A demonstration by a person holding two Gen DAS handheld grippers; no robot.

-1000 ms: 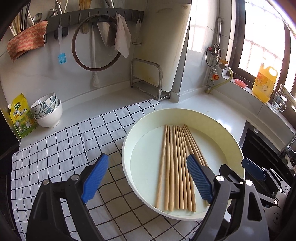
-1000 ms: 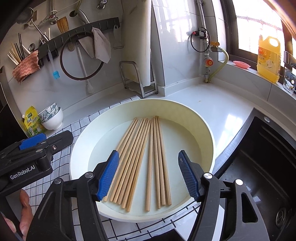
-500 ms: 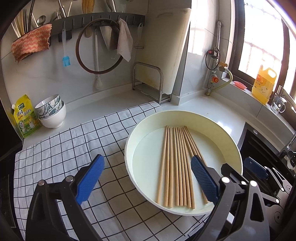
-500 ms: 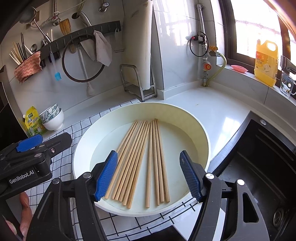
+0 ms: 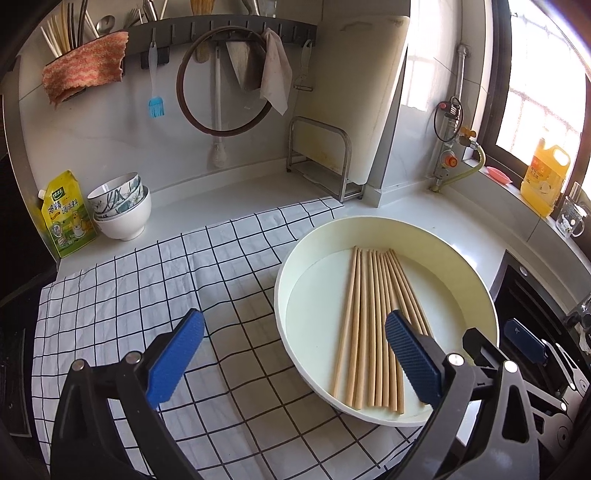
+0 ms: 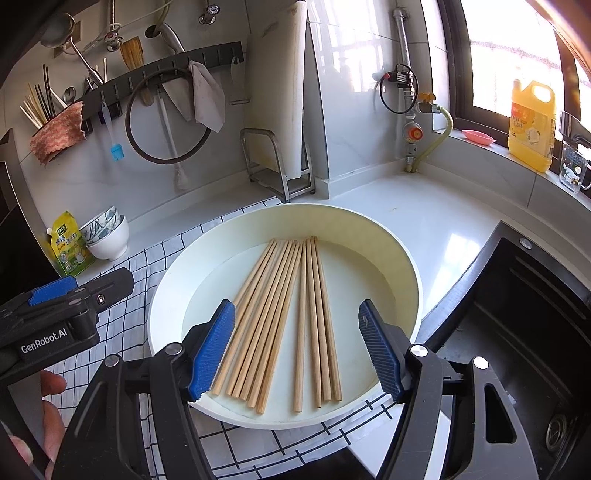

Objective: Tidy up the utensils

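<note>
Several wooden chopsticks (image 5: pixel 373 325) lie side by side in a round cream basin (image 5: pixel 476 280) on a black-checked white cloth (image 5: pixel 147 288). My left gripper (image 5: pixel 295 354) is open and empty, above the cloth and the basin's left rim. My right gripper (image 6: pixel 297 345) is open and empty, above the near ends of the chopsticks (image 6: pixel 284 317) in the basin (image 6: pixel 402 266). The left gripper also shows in the right wrist view (image 6: pixel 55 317). A wall holder with utensils (image 5: pixel 70 29) hangs at the upper left.
Stacked bowls (image 5: pixel 122 206) and a yellow pouch (image 5: pixel 66 214) stand at the back left. A metal rack with a white cutting board (image 5: pixel 351 110) stands at the back. A black sink (image 6: pixel 524 332) lies on the right. A yellow bottle (image 6: pixel 532 125) stands on the window sill.
Both grippers have drawn back and up from the basin. The left gripper has shifted left over the cloth. Both stay open and empty; the chopsticks have not moved.
</note>
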